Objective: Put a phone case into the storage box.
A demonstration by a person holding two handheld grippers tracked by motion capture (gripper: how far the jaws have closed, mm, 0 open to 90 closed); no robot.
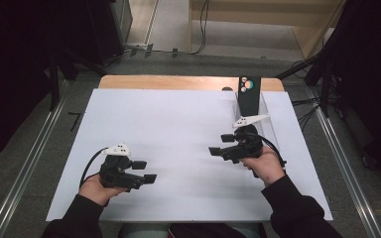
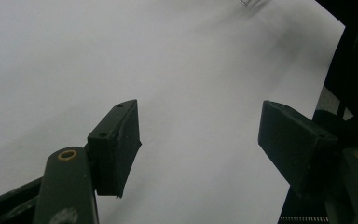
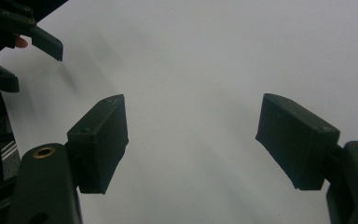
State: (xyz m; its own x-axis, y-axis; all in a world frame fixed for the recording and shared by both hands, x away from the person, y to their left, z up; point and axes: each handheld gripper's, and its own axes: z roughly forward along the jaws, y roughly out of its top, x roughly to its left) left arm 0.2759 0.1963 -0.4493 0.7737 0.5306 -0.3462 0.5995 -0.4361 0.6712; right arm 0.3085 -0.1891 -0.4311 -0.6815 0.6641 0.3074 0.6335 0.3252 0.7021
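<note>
Nearest the camera: left hand-held gripper (image 1: 142, 172) low over the white desk (image 1: 178, 129), jaws standing well apart, nothing between them. Same story from the left gripper view: two black pads (image 2: 116, 144) with bare white surface in the gap.

A bit further in: right hand-held gripper (image 1: 221, 144), jaws also wide open and empty, pointing toward the middle of the desk. Right gripper view agrees, just blank white between the pads (image 3: 100, 142), plus a glimpse of the other hand-held gripper at the top left corner.

Further back, just behind the right hand (image 1: 267, 167): a clear plastic container (image 1: 264, 116) with a black card or box (image 1: 248, 94) standing upright at its far end. Nearest thing to either gripper, so probably the thing to be worked on, sitting at the far right of the desk, close behind the right hand-held gripper but not touched.

Best guess at the step: setup or approach, nothing picked up yet. Next move probably calls for turning the right hand-held gripper round toward that container and lining the open jaws up on a wall or edge before closing.

Labels: coloured round dots (teal, orange-ish, white) near the top of the black card, no readable writing, too small to tell a brand.
</note>
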